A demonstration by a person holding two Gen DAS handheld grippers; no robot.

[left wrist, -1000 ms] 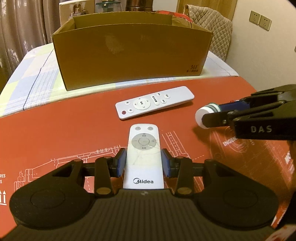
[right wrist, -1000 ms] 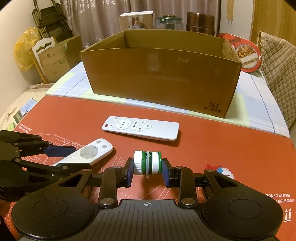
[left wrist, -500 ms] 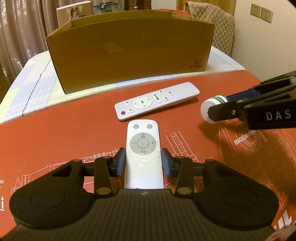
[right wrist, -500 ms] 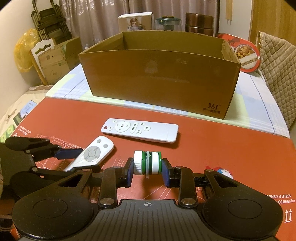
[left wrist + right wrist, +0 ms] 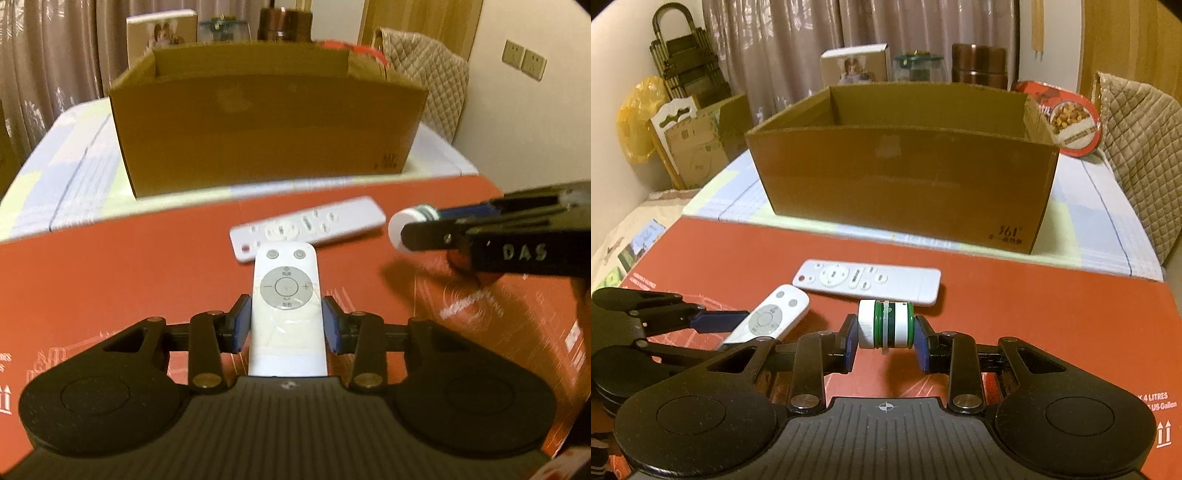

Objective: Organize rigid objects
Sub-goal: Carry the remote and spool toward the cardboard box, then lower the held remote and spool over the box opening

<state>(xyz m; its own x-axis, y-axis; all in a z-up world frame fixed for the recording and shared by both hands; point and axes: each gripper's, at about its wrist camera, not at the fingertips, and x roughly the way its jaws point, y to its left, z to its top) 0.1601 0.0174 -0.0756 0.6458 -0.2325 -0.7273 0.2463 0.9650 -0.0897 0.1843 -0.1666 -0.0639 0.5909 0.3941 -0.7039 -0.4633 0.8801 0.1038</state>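
Right gripper clamps green-white jar; cardboard box beyond.

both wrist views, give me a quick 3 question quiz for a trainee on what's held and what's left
1. Multiple choice: the left gripper is shut on A) a short white remote B) a cup C) a spoon.
2. True or false: the right gripper holds the green-and-white bottle.
3. Fill in: the long white remote lies on the red mat in front of the cardboard ____.

Key: 1 A, the short white remote; 2 true; 3 box.
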